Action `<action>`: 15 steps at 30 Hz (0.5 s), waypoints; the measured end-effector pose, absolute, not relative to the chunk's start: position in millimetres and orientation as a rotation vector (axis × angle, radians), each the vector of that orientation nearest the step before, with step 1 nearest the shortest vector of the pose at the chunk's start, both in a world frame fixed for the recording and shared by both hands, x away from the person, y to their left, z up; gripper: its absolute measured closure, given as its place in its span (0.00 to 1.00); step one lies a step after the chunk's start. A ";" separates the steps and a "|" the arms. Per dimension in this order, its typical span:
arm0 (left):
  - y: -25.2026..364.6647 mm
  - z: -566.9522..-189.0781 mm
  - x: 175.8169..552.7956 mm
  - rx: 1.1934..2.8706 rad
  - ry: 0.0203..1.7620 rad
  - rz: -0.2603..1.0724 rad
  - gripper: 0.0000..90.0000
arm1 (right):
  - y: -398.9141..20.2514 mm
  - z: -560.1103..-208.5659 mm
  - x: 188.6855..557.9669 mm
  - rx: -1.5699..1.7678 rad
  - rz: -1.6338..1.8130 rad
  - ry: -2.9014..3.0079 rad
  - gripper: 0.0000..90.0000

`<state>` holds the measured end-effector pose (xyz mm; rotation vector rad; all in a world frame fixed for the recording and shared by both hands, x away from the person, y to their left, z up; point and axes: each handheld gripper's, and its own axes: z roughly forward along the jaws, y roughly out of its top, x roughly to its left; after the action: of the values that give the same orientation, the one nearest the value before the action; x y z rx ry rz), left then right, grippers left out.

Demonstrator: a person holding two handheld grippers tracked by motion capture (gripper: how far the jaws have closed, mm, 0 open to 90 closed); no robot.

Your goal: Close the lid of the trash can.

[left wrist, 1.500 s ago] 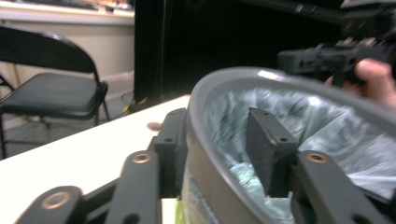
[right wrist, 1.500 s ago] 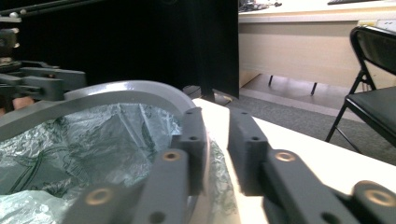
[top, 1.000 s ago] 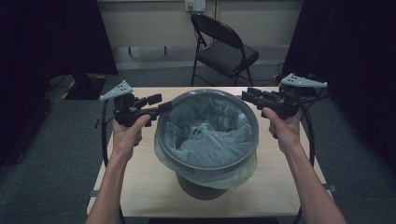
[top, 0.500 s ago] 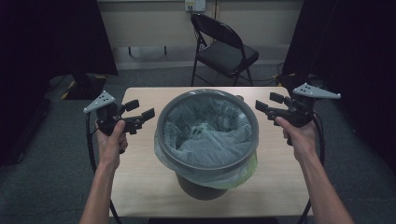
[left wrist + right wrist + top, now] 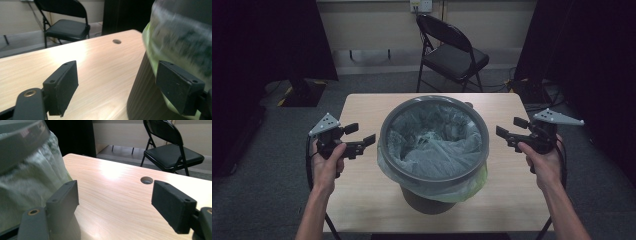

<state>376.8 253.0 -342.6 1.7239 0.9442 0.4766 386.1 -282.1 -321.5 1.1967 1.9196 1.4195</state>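
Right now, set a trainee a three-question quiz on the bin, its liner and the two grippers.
1. True or false: the left gripper is clamped on the bin's rim.
2. What hangs over the outside of the bin? A) a towel B) a translucent bag liner C) a rope
3. Fill in: the right gripper has its jaws ____.

Key
1. False: it is held beside the bin with nothing between its jaws.
2. B
3. open: they have just been opening, with nothing between them.
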 end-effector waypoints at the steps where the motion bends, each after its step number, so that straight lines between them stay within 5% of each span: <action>1: 253.6 -346.8 375.4 1.736 0.956 0.480 0.20 | -283.7 -323.3 384.8 1.203 1.417 1.918 0.22; 15: 256.8 -393.2 364.2 1.817 1.090 0.453 0.18 | -293.8 -369.8 360.5 1.281 1.255 1.980 0.17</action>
<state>364.2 256.8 -393.2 1.8172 1.0904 0.4531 360.5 -293.8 -369.8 1.2814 1.9795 1.2550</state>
